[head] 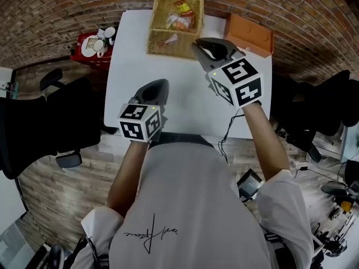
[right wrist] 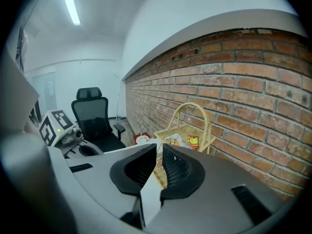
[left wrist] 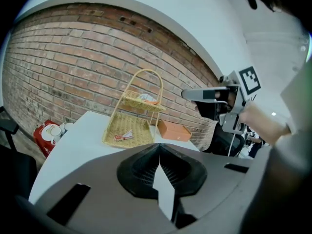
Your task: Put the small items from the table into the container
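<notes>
A white worktop point(head: 185, 108) is seen from above, with a black office chair point(head: 50, 122) standing off its left edge. A two-tier wicker basket point(head: 157, 48) with a hoop handle is set at the middle of the far edge. The left gripper point(head: 161, 83) is held over the near left part of the worktop, close to the near edge. Its jaws are pressed together at the tips, and nothing is pinched between them. The right gripper point(head: 197, 42) is held higher and further on, towards the far edge, with its tips just beside the right corner of the basket's lower tier. Its jaws are set slightly apart, a narrow gap is left between the pads, and nothing is gripped. An orange box point(head: 249, 34) lies at the far right corner. A red tray point(head: 92, 45) with white cups is placed off the worktop, beside its far left corner. Coloured snack packets point(head: 180, 14) are piled in the basket's upper tier, and one small packet point(head: 168, 40) lies flat on the lower tier.
</notes>
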